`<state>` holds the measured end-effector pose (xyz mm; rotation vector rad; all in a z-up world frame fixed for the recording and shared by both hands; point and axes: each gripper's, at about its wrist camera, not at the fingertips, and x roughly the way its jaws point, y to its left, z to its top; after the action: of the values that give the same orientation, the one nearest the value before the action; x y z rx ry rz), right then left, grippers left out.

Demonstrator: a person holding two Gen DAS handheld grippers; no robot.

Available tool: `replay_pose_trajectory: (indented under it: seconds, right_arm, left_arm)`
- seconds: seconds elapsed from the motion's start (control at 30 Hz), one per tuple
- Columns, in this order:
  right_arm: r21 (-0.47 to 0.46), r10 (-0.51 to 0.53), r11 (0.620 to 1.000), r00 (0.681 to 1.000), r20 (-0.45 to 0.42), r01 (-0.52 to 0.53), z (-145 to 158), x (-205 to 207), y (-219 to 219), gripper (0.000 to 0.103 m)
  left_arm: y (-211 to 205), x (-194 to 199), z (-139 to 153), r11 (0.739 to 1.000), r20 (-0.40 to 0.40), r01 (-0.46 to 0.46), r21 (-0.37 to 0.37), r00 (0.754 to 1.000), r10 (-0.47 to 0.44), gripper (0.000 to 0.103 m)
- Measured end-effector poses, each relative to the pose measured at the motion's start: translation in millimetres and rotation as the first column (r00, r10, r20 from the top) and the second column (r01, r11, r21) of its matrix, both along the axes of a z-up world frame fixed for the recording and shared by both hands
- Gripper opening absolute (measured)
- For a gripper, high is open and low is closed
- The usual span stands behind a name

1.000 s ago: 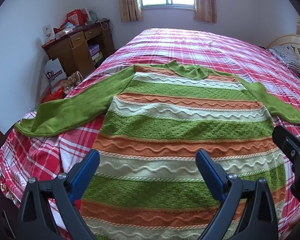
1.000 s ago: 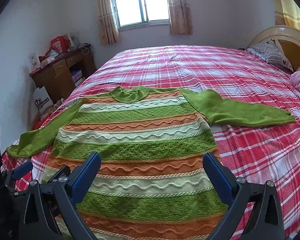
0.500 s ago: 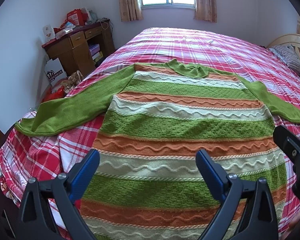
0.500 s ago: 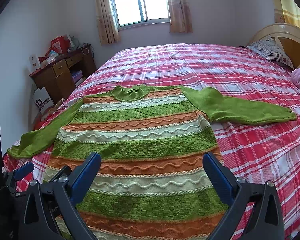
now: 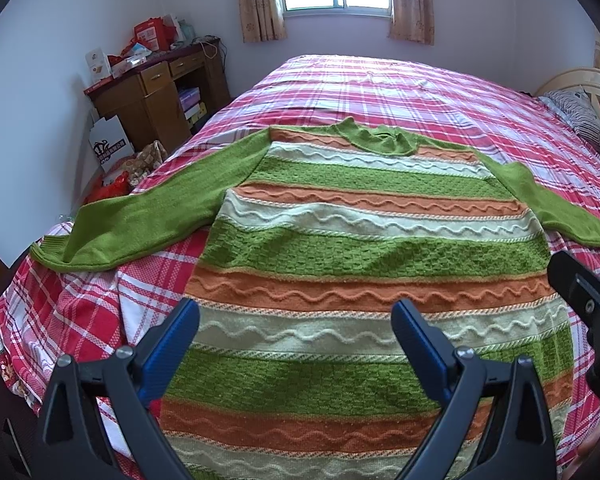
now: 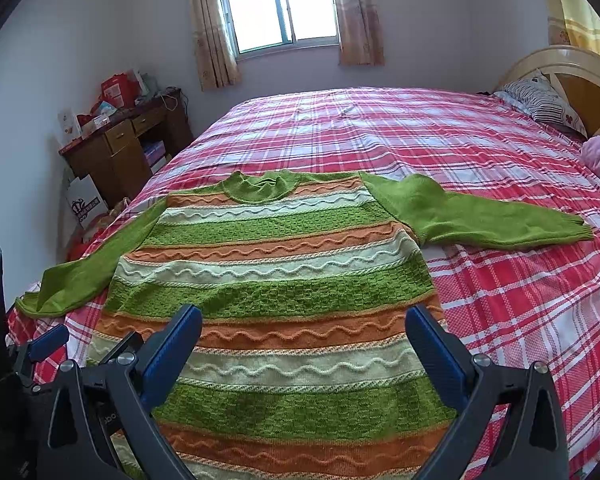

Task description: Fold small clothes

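A knitted sweater (image 5: pixel 364 248) (image 6: pixel 276 288) with green, orange and cream stripes lies flat on the bed, both plain green sleeves (image 5: pixel 148 216) (image 6: pixel 488 216) spread out sideways. My left gripper (image 5: pixel 296 316) hovers open above the lower part of the sweater, nothing between its blue fingers. My right gripper (image 6: pixel 304 320) also stands open over the lower stripes, holding nothing. The sweater's hem is hidden below both views. Part of the right gripper shows at the right edge of the left wrist view, and part of the left gripper at the left edge of the right wrist view.
The bed carries a red and white plaid sheet (image 6: pixel 520 304). A wooden desk (image 5: pixel 156 100) with clutter stands at the left wall, a white paper bag (image 5: pixel 110 146) beside it. A striped pillow (image 6: pixel 540 100) and headboard (image 6: pixel 572 68) are at the far right, with a window (image 6: pixel 280 4) behind.
Both views have shifted only slightly; the sweater lies as before and both grippers stay open.
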<state>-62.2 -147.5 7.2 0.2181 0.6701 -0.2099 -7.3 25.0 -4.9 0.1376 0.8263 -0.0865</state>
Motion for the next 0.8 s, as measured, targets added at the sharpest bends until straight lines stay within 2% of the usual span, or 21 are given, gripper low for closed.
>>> replay_pose_trajectory:
  seconds: [0.43,0.8]
  right_arm:
    - [0.008,-0.008,1.000,1.000,-0.012,0.009,-6,4,-5,0.102]
    - [0.036,-0.048,0.998,0.999,-0.025,0.049,-14,11,-29,0.102]
  left_arm:
    - [-1,3,-7,1.000,-0.015,-0.002,0.002,1.000,0.002,0.099]
    - [-14,17,-17,1.000,-0.051,0.010,0.010,0.999,-0.010,0.099]
